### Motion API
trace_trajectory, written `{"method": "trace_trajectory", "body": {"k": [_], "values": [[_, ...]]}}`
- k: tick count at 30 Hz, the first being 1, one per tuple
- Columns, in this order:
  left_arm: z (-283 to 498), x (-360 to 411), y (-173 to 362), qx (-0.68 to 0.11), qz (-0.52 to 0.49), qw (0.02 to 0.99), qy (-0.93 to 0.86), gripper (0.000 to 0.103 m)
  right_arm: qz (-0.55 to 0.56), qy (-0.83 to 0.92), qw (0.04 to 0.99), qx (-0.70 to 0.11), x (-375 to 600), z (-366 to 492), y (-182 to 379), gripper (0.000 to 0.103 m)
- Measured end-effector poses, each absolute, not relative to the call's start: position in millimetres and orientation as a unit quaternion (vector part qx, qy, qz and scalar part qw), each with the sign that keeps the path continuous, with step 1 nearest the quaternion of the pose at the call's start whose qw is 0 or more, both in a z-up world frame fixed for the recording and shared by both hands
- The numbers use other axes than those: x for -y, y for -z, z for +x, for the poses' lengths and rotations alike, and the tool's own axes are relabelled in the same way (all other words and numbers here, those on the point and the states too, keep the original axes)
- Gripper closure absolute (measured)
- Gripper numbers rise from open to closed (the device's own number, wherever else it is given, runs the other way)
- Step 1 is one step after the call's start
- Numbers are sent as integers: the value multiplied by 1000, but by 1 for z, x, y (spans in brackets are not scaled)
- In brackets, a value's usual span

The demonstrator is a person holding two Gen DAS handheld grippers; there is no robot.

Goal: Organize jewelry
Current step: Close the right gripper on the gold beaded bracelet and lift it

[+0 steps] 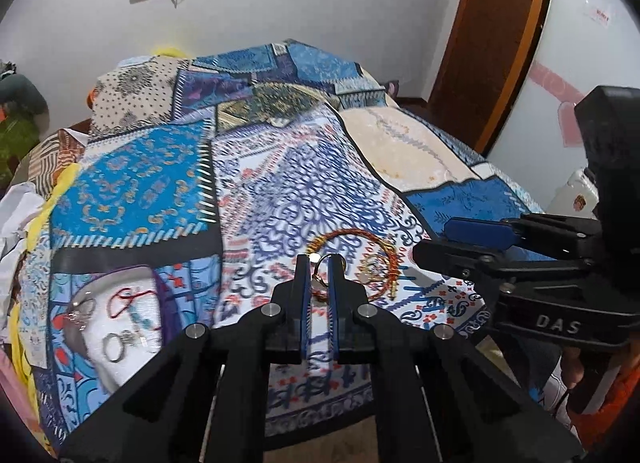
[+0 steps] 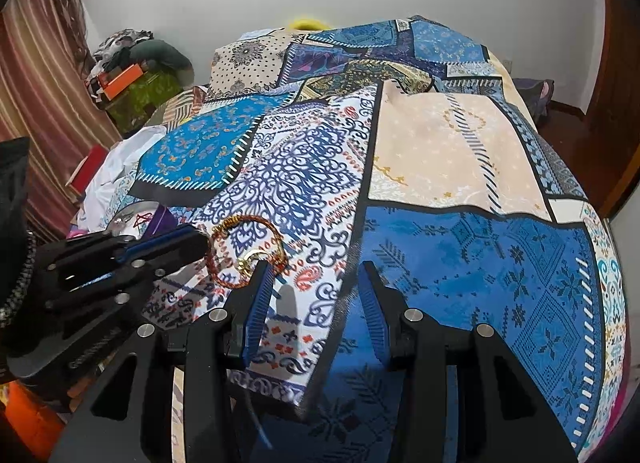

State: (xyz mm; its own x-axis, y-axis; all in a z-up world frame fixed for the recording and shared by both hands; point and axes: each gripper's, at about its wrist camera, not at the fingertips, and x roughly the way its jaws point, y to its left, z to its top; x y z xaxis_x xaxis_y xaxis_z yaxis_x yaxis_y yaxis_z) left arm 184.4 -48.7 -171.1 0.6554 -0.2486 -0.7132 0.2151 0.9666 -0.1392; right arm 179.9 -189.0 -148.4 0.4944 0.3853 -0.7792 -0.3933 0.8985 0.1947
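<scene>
Pinching a small ring right now: left gripper is pressing its pads nearly together, ring sitting between the blue pads, edge-on. Ring is looking thin, gold-toned metal, possibly with a small setting; too small to be sure.

Right gripper is hanging with jaws spread wide, holding nothing, tips just above the bedspread.

Braided bracelet is lying flat on the patterned cloth at 1 o'clock from the left gripper's tips, red-orange cord with gold accents and a gold charm near its near edge. In the right wrist view it is sitting at 10 o'clock from the right gripper.

Handling guess: ring is being light, stiff, slick; easy to squirt out of flat pads, so gripping across the band is looking safest. Bracelet is probably being soft and floppy; taking it across the cord, away from the charm.

White tray at 8 o'clock in the left view is already holding rings and a red cord piece; likely drop-off.
</scene>
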Motion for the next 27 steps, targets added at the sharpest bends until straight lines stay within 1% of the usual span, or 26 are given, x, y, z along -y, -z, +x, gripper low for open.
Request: {"method": "trace_trajectory", "body": {"k": [9, 15, 23, 26, 27], "values": [[176, 11, 161, -375, -51, 920, 104, 97, -63, -258, 858, -440, 151, 192, 142, 63], [173, -4, 167, -375, -65, 919, 98, 97, -150, -268, 832, -462, 123, 207, 161, 63], [171, -10, 171, -377, -77, 918, 99, 97, -168, -299, 813, -470, 120, 217, 167, 64], [170, -10, 171, -376, -79, 918, 99, 97, -169, -302, 811, -472, 120, 217, 168, 77], [169, -9, 170, -376, -79, 918, 99, 97, -167, -304, 810, -473, 120, 218, 168, 87]]}}
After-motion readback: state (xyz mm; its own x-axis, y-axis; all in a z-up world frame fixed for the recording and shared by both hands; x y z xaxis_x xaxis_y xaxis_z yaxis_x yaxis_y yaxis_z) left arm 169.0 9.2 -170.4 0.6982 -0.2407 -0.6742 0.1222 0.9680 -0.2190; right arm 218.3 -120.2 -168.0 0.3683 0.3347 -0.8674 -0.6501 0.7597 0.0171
